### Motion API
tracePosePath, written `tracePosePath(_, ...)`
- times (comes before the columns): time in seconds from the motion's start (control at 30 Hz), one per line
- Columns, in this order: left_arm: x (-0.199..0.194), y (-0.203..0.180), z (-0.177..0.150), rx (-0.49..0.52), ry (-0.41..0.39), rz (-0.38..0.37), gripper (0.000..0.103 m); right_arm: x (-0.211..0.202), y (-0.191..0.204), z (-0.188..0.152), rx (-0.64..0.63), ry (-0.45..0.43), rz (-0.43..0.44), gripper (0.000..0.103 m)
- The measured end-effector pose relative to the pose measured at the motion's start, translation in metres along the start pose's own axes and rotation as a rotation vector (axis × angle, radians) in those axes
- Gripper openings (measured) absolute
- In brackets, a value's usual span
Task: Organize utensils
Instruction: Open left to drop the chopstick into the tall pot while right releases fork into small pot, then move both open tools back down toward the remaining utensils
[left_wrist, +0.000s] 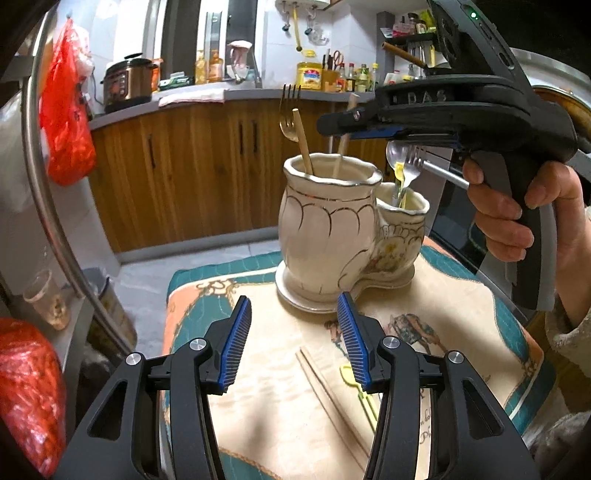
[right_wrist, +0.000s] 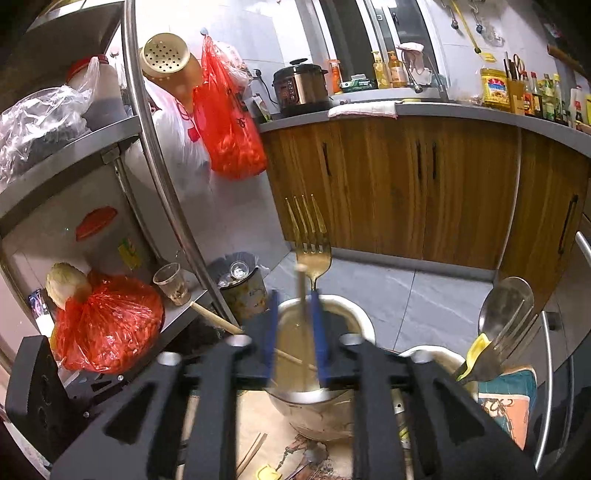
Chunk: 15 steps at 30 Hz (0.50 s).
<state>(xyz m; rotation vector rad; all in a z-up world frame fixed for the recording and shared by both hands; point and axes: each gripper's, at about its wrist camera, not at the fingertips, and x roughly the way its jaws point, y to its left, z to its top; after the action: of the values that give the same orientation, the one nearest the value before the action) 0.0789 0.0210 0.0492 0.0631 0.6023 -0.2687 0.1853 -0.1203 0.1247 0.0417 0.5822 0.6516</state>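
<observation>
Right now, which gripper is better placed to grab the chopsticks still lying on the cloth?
Left. The left gripper hangs open just above the chopsticks, while the right gripper is up over the ceramic holder.

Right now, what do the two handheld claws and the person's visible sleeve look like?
Both claws are black plastic frames with silver bolts and ribbed blue pads. The left claw shows triangular cut-outs. The right claw has a pistol-style handle with a grey trigger, raised lettering and a green light. The sleeve is pale, fuzzy fabric.

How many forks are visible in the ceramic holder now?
2. A gold fork stands in the tall compartment; a silver fork leans in the short compartment. Others may be hidden inside.
</observation>
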Motion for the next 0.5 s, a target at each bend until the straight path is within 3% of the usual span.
tracePosePath(0.17,-0.007,-0.005,0.0,0.007,0.025,0.024,0.05,-0.021,0.0,0.006,0.0,-0.04,-0.021,0.028)
tracePosePath(0.3,-0.009,-0.005,-0.002,-0.008,0.06,0.043,0.05,-0.045,-0.003,0.004,0.006,-0.077,-0.062,0.038)
tracePosePath(0.5,-0.008,-0.003,-0.015,-0.027,0.128,0.068,0.05,-0.074,-0.014,-0.017,0.032,-0.064,-0.13,0.048)
